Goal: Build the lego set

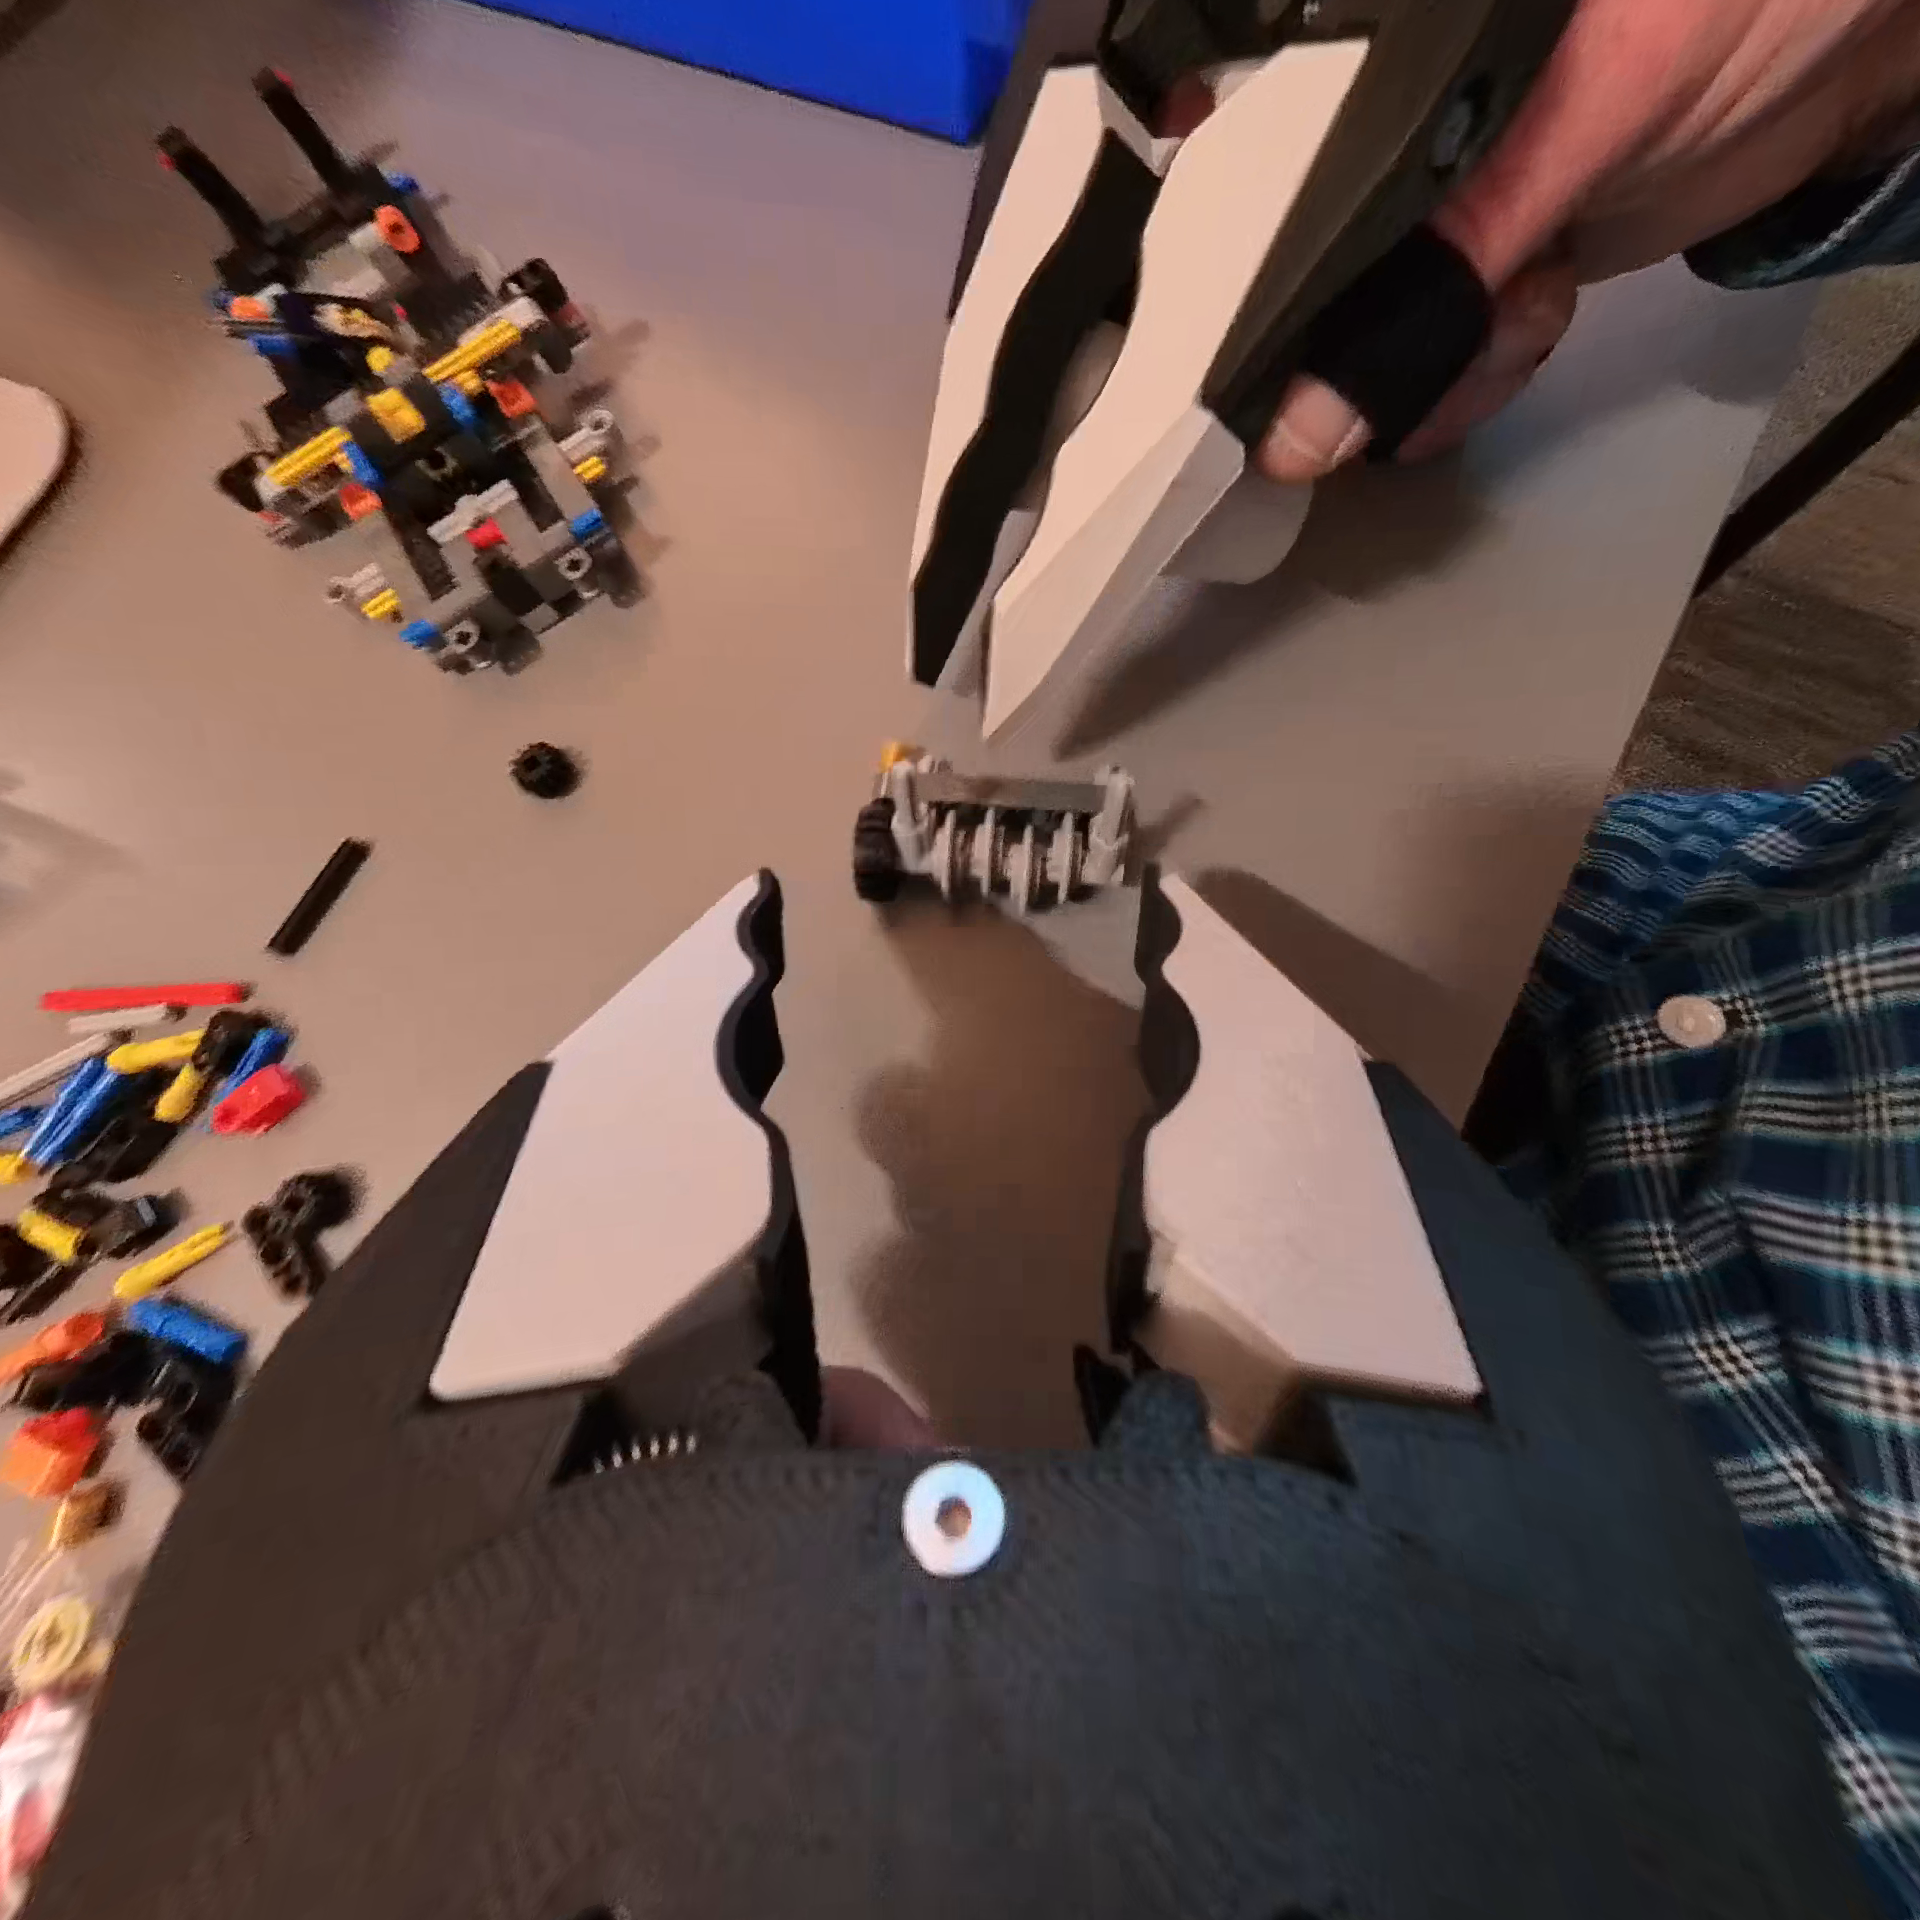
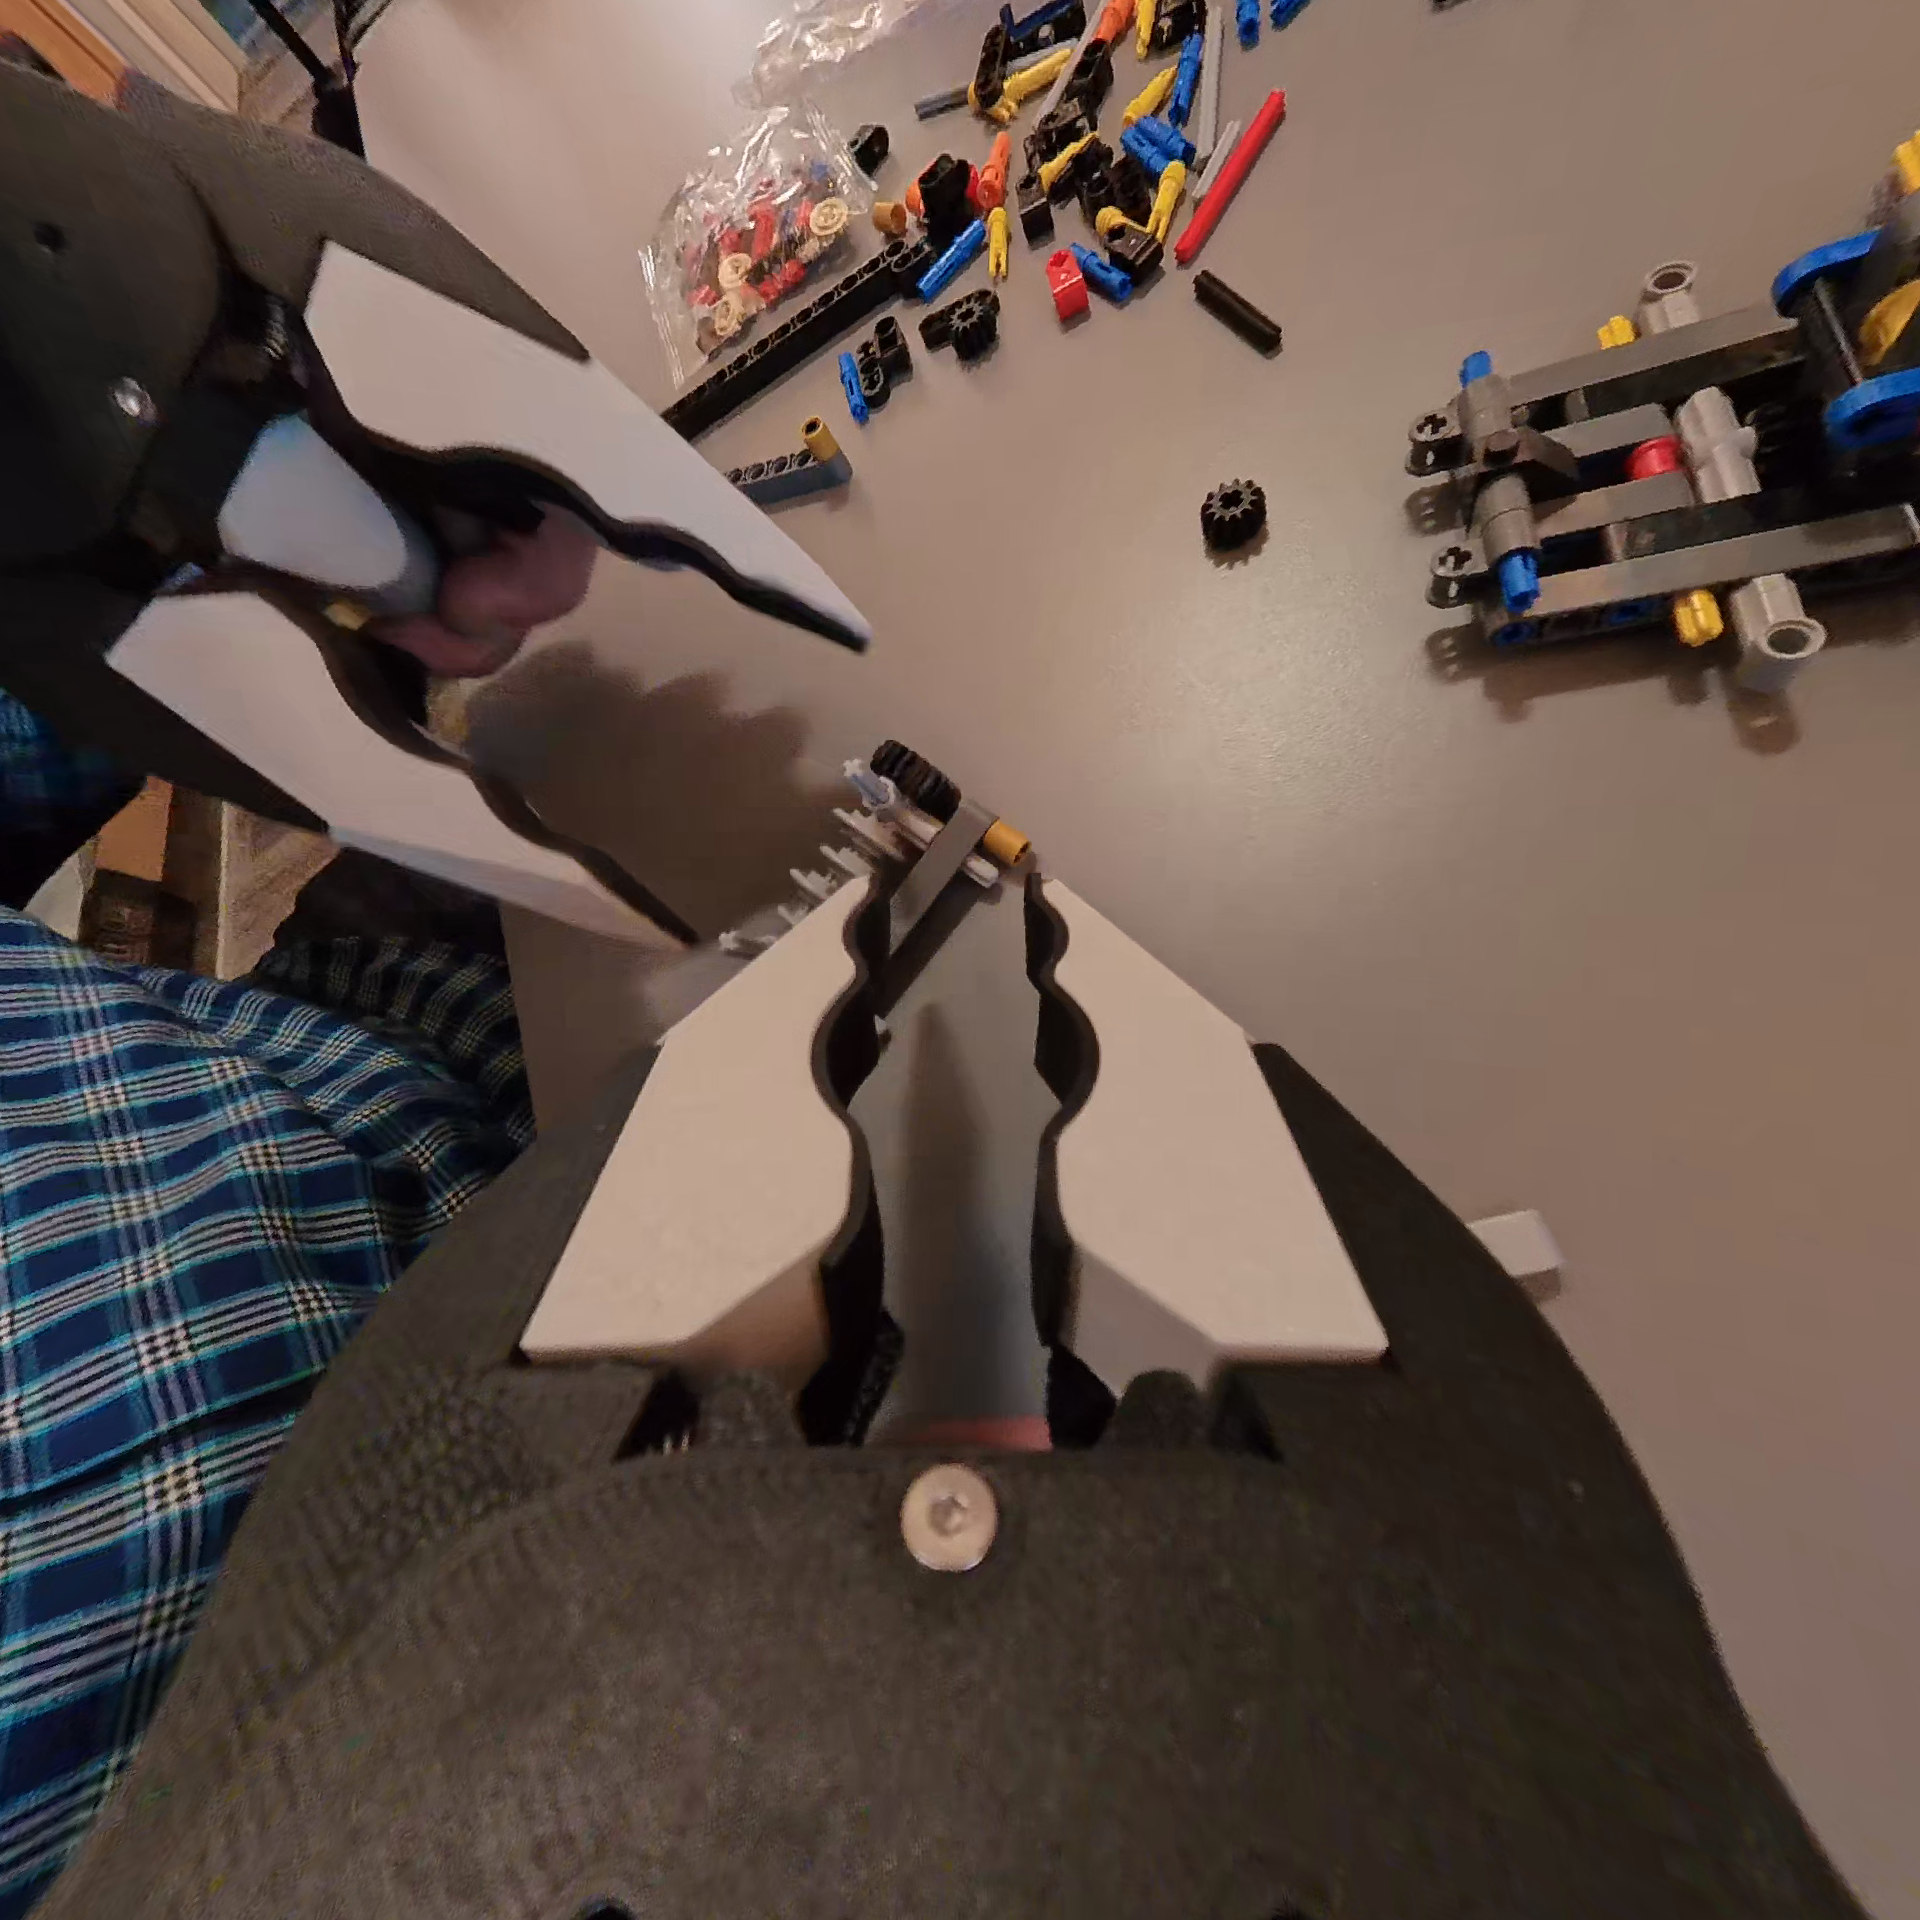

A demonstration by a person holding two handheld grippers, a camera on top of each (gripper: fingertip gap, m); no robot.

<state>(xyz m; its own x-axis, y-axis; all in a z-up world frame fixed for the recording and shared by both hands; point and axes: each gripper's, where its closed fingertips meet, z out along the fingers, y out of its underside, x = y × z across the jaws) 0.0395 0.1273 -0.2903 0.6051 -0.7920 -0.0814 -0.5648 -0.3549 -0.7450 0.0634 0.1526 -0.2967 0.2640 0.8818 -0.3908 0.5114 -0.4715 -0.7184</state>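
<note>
2 grippers, left (image 1: 961,894) and right (image 2: 951,899), both spread and empty; 1 small grey gear sub-assembly (image 1: 997,836) on table (image 1: 727,727), 12 o'clock of left tips; 1 large chassis (image 1: 416,416) at 10 o'clock.

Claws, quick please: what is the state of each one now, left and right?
Left claw: open, holding nothing, just short of the small gear assembly.
Right claw: open, its fingers around that assembly's end, not closed on it.

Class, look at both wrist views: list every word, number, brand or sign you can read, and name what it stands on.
None can be read.
Clear bag of parts: any print is too small and blurred.
Lego chassis, small grey sub-assembly and both hand-held grippers: no markings visible.
</note>
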